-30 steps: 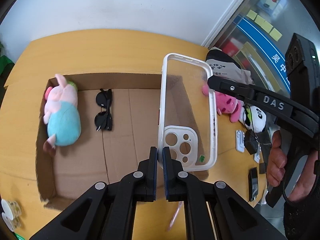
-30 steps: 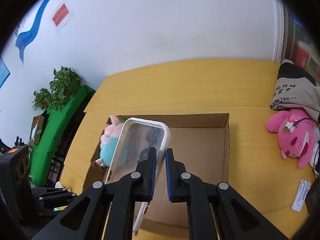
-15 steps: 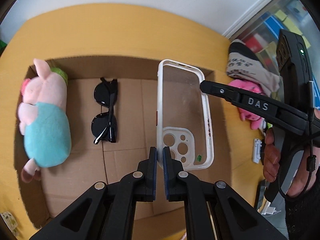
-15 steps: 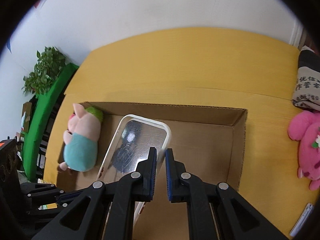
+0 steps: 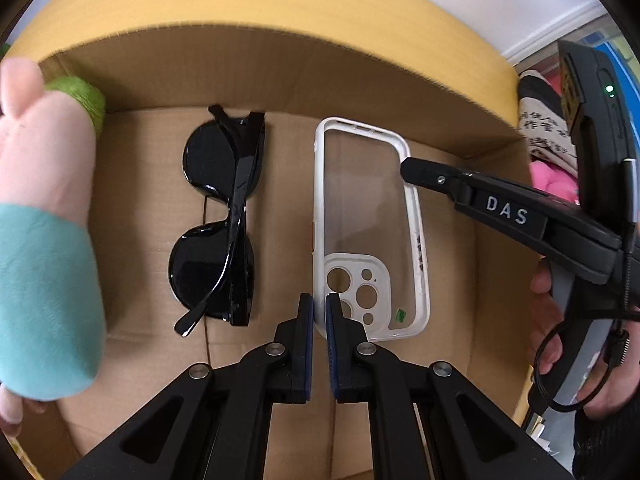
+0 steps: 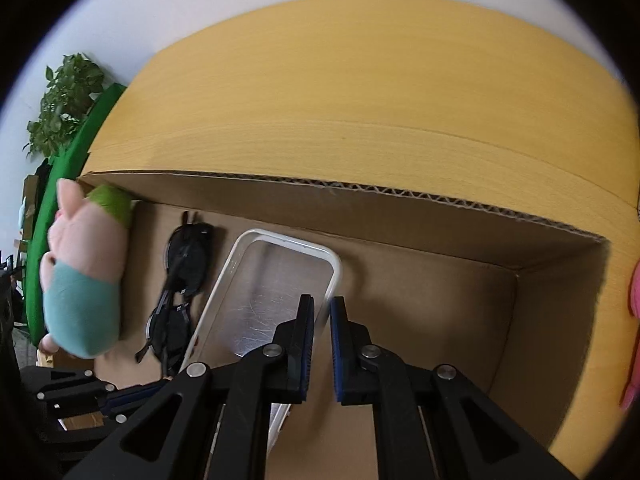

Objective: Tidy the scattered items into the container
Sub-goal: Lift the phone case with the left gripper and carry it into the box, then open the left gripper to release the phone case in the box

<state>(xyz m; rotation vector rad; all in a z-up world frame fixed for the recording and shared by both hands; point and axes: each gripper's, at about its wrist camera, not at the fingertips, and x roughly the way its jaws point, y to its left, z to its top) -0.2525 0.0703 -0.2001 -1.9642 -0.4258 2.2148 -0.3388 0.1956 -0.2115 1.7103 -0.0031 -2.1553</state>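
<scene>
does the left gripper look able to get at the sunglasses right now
Probably not yet: the left gripper is shut on the phone case, as is the right gripper. The sunglasses lie uncovered in the cardboard box, just beside the case.

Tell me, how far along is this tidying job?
Partly done. A plush pig and sunglasses already lie in the box. Both grippers, left and right, are shut on the edges of a phone case held inside the box; whether it rests on the floor I cannot tell. Left over: a pink plush outside the box.
</scene>
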